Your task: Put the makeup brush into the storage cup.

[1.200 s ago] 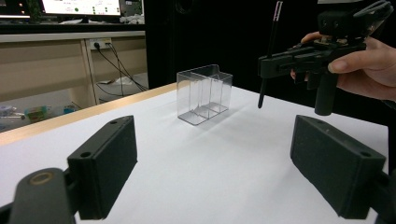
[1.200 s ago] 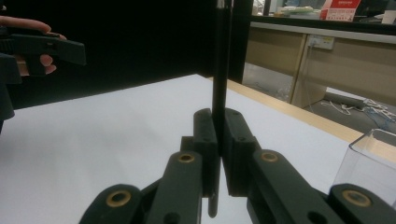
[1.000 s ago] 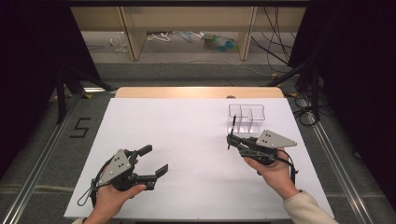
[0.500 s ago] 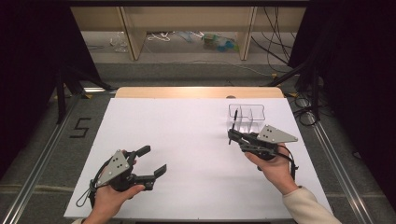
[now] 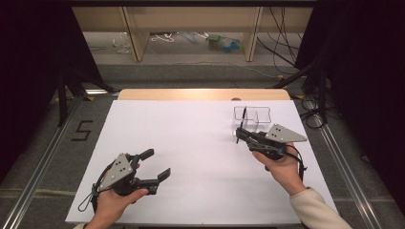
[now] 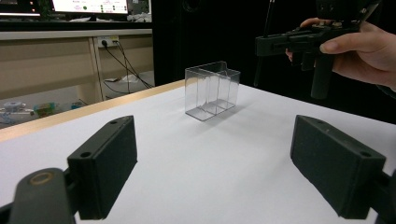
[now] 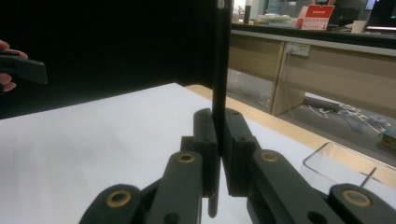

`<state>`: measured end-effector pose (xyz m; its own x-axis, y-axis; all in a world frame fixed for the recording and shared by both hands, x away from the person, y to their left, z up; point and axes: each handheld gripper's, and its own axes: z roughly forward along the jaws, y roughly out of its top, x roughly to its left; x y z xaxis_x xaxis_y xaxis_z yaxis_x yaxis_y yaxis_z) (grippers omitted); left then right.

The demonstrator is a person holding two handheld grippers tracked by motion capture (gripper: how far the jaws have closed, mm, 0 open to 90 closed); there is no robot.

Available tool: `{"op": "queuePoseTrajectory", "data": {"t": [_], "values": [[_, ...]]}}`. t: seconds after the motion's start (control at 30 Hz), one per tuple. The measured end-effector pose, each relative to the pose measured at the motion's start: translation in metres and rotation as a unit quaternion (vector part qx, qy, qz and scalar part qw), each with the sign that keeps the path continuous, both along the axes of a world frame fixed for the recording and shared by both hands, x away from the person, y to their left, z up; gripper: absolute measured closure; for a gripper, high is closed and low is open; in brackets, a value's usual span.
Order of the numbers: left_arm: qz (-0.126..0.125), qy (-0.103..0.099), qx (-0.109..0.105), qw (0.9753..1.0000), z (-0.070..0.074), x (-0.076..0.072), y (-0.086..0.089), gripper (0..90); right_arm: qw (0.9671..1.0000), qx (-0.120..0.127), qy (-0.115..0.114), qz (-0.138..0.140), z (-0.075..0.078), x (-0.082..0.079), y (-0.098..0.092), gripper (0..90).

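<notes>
Upright black pen (image 7: 220,70) between gripper (image 7: 218,140) jaws

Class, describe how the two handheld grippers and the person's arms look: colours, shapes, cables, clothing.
Both tools are black, pistol-gripped devices. The left gripper has flat rectangular black fingers with small screw holes, brass-coloured pivot pins, a grey three-cornered plate dotted with screws, and a black cable looping below. The right gripper carries a similar grey plate and cable. The right arm wears a cream sleeve.

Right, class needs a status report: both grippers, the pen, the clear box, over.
Left gripper open, low over table. Right gripper shut on pen, upright beside clear box. Box compartments look empty. Nothing in the way.
</notes>
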<state>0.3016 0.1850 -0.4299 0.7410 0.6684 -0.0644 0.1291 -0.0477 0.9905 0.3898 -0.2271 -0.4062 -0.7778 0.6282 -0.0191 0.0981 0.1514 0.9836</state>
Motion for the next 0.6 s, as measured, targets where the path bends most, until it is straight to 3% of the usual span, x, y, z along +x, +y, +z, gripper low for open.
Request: {"op": "queuePoseTrajectory", "data": {"t": [0.1, 0.13, 0.2, 0.33, 0.37, 0.4, 0.57, 0.6], "values": [[0.0, 0.0, -0.001, 1.0, 0.0, 0.0, 0.0, 14.9, 1.0, -0.002, 0.0, -0.006, 0.001, 0.001, -0.002, 85.9], [0.0, 0.0, 0.0, 1.0, 0.0, 0.0, 0.0, 14.9, 0.9999, 0.0, -0.011, -0.006, 0.001, 0.003, -0.002, 85.9], [-0.001, 0.0, 0.0, 1.0, 0.0, 0.0, 0.0, 14.9, 1.0, -0.004, 0.003, -0.005, 0.002, 0.003, -0.003, 85.9], [-0.001, 0.0, 0.0, 1.0, 0.0, 0.0, 0.0, 14.9, 0.9998, -0.003, -0.01, -0.014, 0.005, 0.007, -0.007, 85.9], [-0.001, 0.0, 0.0, 1.0, 0.0, 0.0, 0.0, 14.9, 0.9999, 0.004, -0.002, -0.014, 0.006, 0.007, -0.007, 85.9], [-0.001, 0.0, 0.0, 1.0, 0.0, 0.0, 0.0, 14.9, 0.9997, 0.004, -0.014, -0.021, 0.007, 0.009, -0.008, 85.9], [0.0, 0.001, -0.001, 1.0, 0.0, 0.0, 0.0, 14.9, 0.9993, 0.005, -0.02, -0.031, 0.01, 0.013, -0.011, 85.9], [0.0, 0.001, -0.001, 1.0, 0.0, 0.0, 0.0, 14.9, 0.9996, 0.002, -0.008, -0.028, 0.011, 0.013, -0.012, 85.9]]}}
